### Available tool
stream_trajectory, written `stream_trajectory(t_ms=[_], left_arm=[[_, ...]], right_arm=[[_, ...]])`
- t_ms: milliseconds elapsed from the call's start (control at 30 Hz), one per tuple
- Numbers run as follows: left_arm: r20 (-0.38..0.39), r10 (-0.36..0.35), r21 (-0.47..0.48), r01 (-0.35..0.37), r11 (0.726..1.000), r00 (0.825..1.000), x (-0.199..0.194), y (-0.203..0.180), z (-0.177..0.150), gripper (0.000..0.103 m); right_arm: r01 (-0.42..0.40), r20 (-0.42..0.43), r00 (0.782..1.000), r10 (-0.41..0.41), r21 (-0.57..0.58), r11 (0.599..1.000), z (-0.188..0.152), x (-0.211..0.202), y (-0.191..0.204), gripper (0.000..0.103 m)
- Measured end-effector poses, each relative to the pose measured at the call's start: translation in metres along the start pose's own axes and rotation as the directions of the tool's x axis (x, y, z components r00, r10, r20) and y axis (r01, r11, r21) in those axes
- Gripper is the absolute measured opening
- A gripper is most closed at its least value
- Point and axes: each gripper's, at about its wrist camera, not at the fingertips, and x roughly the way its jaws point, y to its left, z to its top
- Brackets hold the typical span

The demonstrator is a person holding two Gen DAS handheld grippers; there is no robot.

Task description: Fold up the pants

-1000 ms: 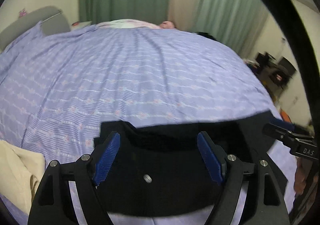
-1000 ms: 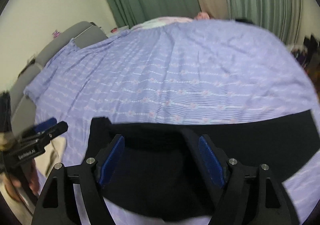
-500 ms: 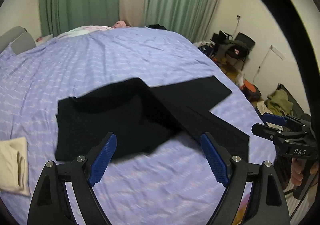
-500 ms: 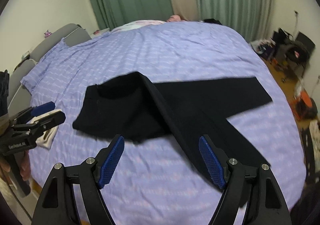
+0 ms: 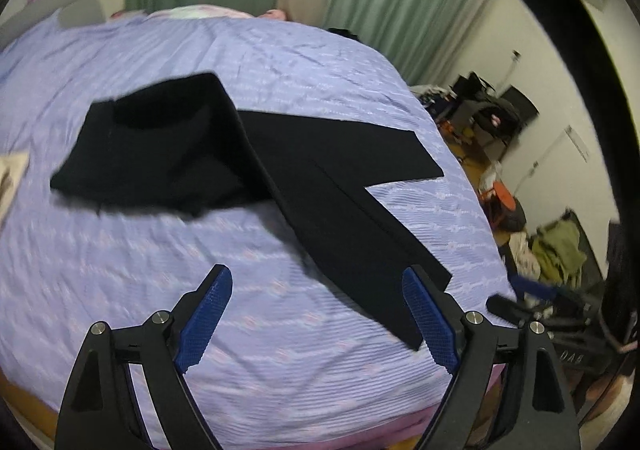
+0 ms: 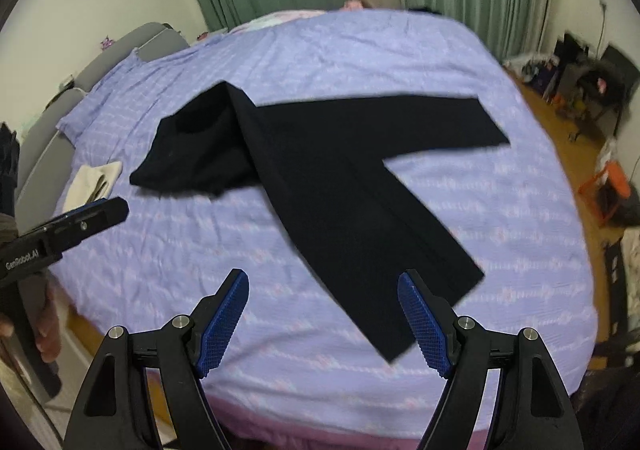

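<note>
A second ago both my tongs were low over the top of the pants, and since then I had pulled them up and back, so the whole bed came into view. My left tongs (image 5: 316,314) were wide apart and held nothing. My right tongs (image 6: 322,316) were wide apart too, and empty.

The black pants (image 6: 320,169) lay on the purple bed (image 6: 360,61), near its middle. The waist part was bunched up on the left side. The two legs spread out like a big V, one leg pointing to the far right and one leg pointing at me.

I thought the next job was to lay one leg on top of the other. To do that well, I should grab the near leg by its end, pinch the cloth flat, and swing it over slowly so the edges match. I should also smooth the lumpy waist first, or the fold might come out crooked.

The pants looked soft, thick and very dark, with straight edges on the legs. The bed sheet looked thin and a bit wrinkly, with little stripes. A small cream cloth (image 6: 94,179) lay at the left edge of the bed.
</note>
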Motion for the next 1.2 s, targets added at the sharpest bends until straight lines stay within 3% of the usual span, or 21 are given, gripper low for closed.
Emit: stream_trajectory(t_ms=[133, 267, 367, 567, 833, 900, 933, 967, 1000, 1033, 1133, 1200], left_arm=[[-0.035, 0.026, -0.008, -0.026, 1.000, 0.999, 0.027, -0.017, -0.018, 0.087], [-0.084, 0.052, 0.038, -0.049, 0.998, 0.995, 0.060, -0.029, -0.025, 0.087], [-0.121, 0.067, 0.063, -0.060, 0.996, 0.990, 0.088, -0.028, -0.026, 0.087], [-0.201, 0.088, 0.086, -0.072, 0.994, 0.976, 0.154, -0.018, -0.016, 0.087], [-0.274, 0.052, -0.050, -0.068, 0.996, 0.960, 0.243, 0.011, 0.008, 0.086], [-0.294, 0.042, -0.085, -0.070, 0.994, 0.955, 0.262, 0.018, 0.011, 0.079], [-0.307, 0.029, -0.103, -0.064, 0.993, 0.951, 0.271, 0.021, 0.013, 0.065], [-0.321, 0.025, -0.114, -0.065, 0.991, 0.947, 0.276, 0.022, 0.015, 0.041], [-0.327, 0.016, -0.126, -0.061, 0.990, 0.945, 0.278, 0.021, 0.018, 0.029], [-0.312, -0.001, -0.131, -0.042, 0.991, 0.950, 0.274, 0.017, 0.023, 0.018], [-0.230, -0.054, -0.084, 0.036, 0.996, 0.972, 0.247, -0.006, 0.044, 0.014], [-0.171, -0.066, -0.017, 0.065, 0.998, 0.983, 0.231, -0.027, 0.065, 0.014]], right_arm=[[-0.009, -0.049, 0.999, 0.012, 0.068, 0.998, -0.023, 0.017, -0.046, 0.077], [-0.039, -0.072, 0.996, 0.055, 0.216, 0.976, -0.044, 0.042, -0.086, 0.077], [-0.065, -0.073, 0.992, 0.099, 0.370, 0.927, -0.059, 0.067, -0.110, 0.077], [-0.086, -0.103, 0.980, 0.171, 0.554, 0.828, -0.083, 0.129, -0.133, 0.072], [-0.028, -0.160, 0.972, 0.175, 0.657, 0.753, -0.095, 0.194, -0.149, 0.067], [-0.012, -0.163, 0.974, 0.160, 0.663, 0.749, -0.092, 0.200, -0.151, 0.062], [-0.005, -0.164, 0.975, 0.151, 0.663, 0.749, -0.089, 0.202, -0.150, 0.051], [0.001, -0.164, 0.977, 0.140, 0.654, 0.756, -0.086, 0.203, -0.149, 0.040], [-0.015, -0.158, 0.976, 0.150, 0.640, 0.768, -0.081, 0.203, -0.148, 0.021], [-0.037, -0.154, 0.973, 0.172, 0.631, 0.775, -0.076, 0.203, -0.148, 0.018], [-0.083, -0.095, 0.980, 0.175, 0.605, 0.792, -0.051, 0.183, -0.151, 0.014], [-0.131, -0.004, 0.986, 0.169, 0.615, 0.777, -0.028, 0.157, -0.160, 0.013]])
